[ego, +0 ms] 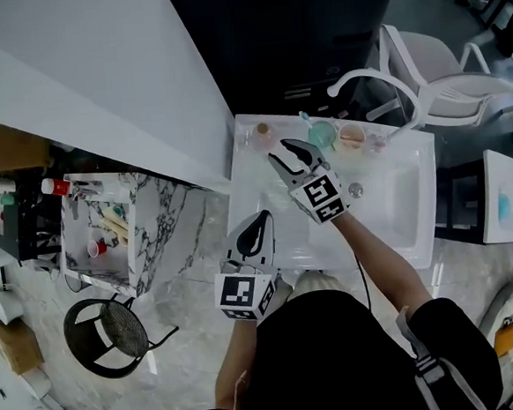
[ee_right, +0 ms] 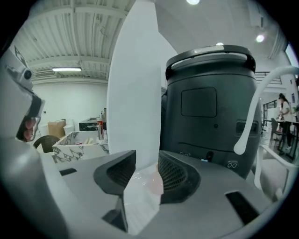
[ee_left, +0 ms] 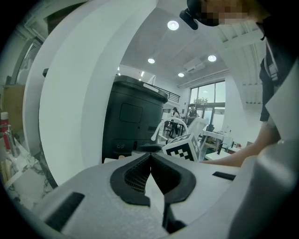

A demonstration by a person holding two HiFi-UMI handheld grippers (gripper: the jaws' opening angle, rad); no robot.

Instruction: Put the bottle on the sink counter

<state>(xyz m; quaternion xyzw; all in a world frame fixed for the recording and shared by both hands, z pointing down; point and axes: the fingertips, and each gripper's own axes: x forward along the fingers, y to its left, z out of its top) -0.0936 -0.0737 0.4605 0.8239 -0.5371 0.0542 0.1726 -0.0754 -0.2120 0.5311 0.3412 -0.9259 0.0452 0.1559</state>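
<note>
A small clear bottle (ego: 262,134) with a peach top stands at the back left corner of the white sink counter (ego: 249,200). In the right gripper view it shows as a faint clear, pinkish shape (ee_right: 148,181) low in the gap between the jaws, and the pads do not touch it. My right gripper (ego: 282,153) hovers just in front of the bottle, open and empty. My left gripper (ego: 261,219) hangs over the counter's near left edge. In the left gripper view (ee_left: 150,157) its jaw tips meet with nothing between them.
A teal container (ego: 322,133) and a peach one (ego: 352,135) stand along the counter's back, beside the white faucet (ego: 363,78). The sink basin (ego: 396,199) lies to the right. A dark bin (ee_right: 210,107) stands behind, and a marble table (ego: 156,218) at the left.
</note>
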